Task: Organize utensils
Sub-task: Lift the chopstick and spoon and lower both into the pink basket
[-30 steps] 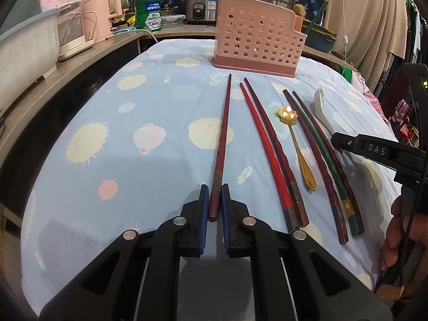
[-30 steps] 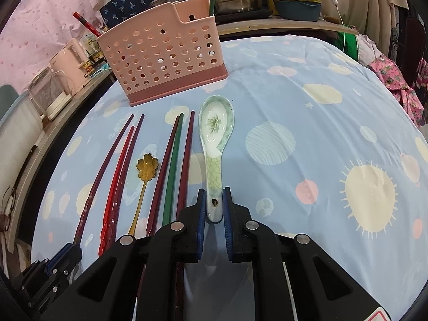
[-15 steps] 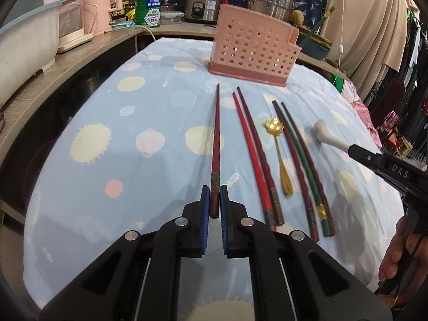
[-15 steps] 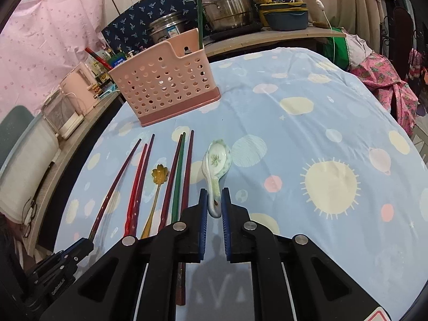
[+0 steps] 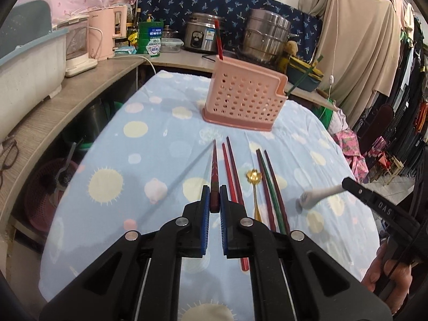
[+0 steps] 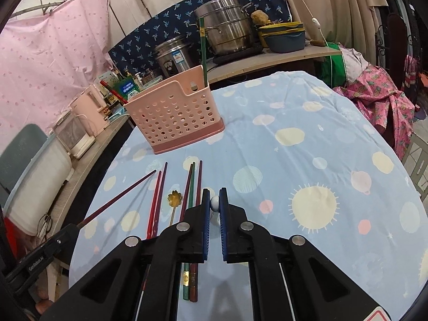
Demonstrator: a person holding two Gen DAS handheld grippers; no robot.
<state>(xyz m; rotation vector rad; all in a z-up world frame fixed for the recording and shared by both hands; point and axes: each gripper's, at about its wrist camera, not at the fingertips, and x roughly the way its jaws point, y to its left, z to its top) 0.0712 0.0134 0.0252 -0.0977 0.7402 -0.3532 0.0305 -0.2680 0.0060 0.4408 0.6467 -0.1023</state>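
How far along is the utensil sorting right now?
Done: a red and a green chopstick stand in the pink basket. In hand: the left claw grips a dark red chopstick; the right claw grips the ceramic spoon. Left: five chopsticks and the gold spoon.

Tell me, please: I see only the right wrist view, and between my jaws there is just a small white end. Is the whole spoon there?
Observer: Yes. The left wrist view shows the whole white spoon sticking out sideways from the right hand-held gripper.
Operator: Does the left hand-held gripper hold its chopstick at the end?
Observer: Yes. On the left hand-held gripper, the blue pads press on the thick end of the dark red chopstick.
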